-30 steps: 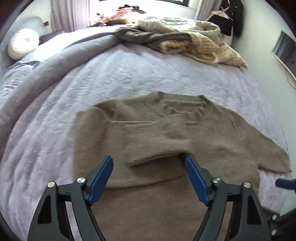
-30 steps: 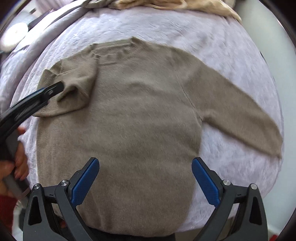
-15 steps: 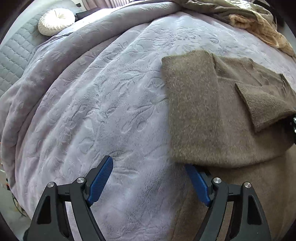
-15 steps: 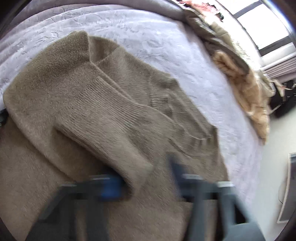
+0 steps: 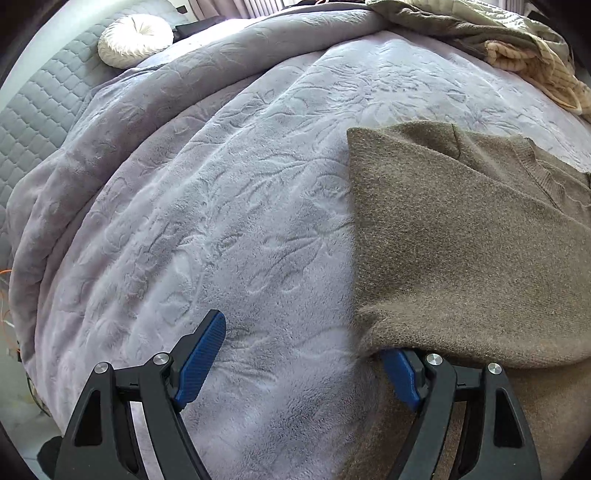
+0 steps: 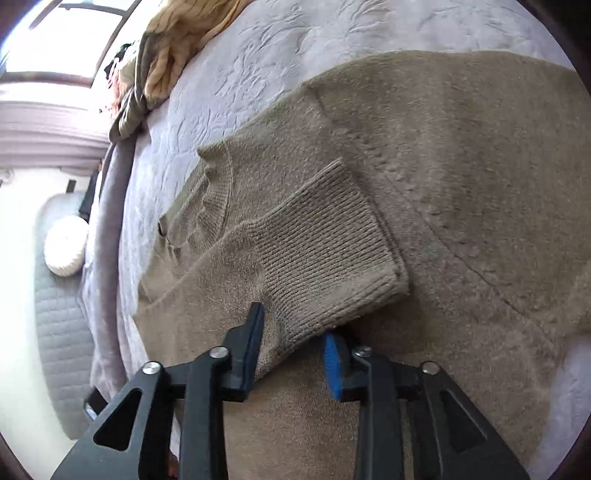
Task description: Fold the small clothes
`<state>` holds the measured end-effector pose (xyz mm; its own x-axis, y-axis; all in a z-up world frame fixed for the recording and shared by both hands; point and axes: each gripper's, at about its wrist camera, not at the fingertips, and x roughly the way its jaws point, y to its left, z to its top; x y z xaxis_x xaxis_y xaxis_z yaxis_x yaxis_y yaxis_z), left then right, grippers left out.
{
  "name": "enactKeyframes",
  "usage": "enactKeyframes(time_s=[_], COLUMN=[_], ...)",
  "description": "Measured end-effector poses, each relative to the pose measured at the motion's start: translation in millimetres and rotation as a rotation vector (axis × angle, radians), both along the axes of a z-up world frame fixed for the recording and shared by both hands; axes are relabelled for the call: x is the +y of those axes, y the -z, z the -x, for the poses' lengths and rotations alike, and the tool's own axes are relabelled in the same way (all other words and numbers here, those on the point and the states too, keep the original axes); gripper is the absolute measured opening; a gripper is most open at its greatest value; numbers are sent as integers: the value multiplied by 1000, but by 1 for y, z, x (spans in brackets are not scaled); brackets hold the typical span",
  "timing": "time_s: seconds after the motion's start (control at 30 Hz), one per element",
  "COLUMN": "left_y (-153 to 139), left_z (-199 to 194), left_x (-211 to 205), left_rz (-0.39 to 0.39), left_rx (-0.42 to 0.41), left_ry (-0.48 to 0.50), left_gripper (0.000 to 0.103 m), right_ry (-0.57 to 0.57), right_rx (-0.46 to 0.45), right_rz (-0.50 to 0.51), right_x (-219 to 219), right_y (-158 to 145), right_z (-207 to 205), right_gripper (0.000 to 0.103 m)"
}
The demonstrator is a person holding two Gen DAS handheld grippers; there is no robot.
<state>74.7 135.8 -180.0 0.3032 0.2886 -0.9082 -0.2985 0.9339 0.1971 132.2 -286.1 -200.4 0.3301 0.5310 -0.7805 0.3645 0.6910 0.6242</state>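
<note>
My left gripper (image 5: 306, 354) gapes wide — the brown sweater (image 5: 461, 240) on the bed (image 5: 221, 203) drapes over one fingertip. My right gripper (image 6: 295, 332) is opening — the folded sleeve cuff (image 6: 325, 254) sits between its jaws.

Sweater (image 5: 461, 240) spread on the blanket (image 5: 229, 206), toward the right of the bed; one sleeve (image 6: 295, 258) folded across its body. Heap of clothes (image 5: 509, 48) at far right. Round cushion (image 5: 135, 35) at far left, beyond the blanket.
</note>
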Motion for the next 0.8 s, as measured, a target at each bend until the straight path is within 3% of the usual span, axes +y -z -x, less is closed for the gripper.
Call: enactKeyframes(time_s=[0.07, 0.1, 0.13, 0.27, 0.43, 0.5, 0.63, 0.77, 0.8], left_y=[-4, -9, -12, -10, -7, -12, -27, -33, -30], left_z=[-1, -1, -1, -2, 9, 23, 34, -19, -37], left_x=[-1, 0, 2, 13, 5, 4, 26, 44, 44], left_rz=[-5, -7, -4, 38, 41, 53, 187, 344, 371], left_rx=[1, -14, -33, -55, 1, 46, 56, 6, -3], left_ry=[-7, -23, -42, -109, 16, 77, 102, 68, 68], left_gripper=[82, 82, 82, 82, 82, 82, 82, 82, 82], right_ry=[43, 45, 32, -112, -116, -42, -31, -54, -57], right_rx=[28, 39, 21, -155, -12, -19, -17, -30, -30], right_rz=[-2, 14, 31, 108, 211, 121, 64, 53, 56], right_x=[-3, -2, -1, 9, -15, -31, -40, -36, -33], right_y=[-1, -5, -11, -48, -3, 4, 5, 3, 3], right_z=[-3, -8, -12, -26, -20, -7, 2, -2, -4], right_gripper=[46, 35, 7, 7, 9, 10, 18, 40, 41])
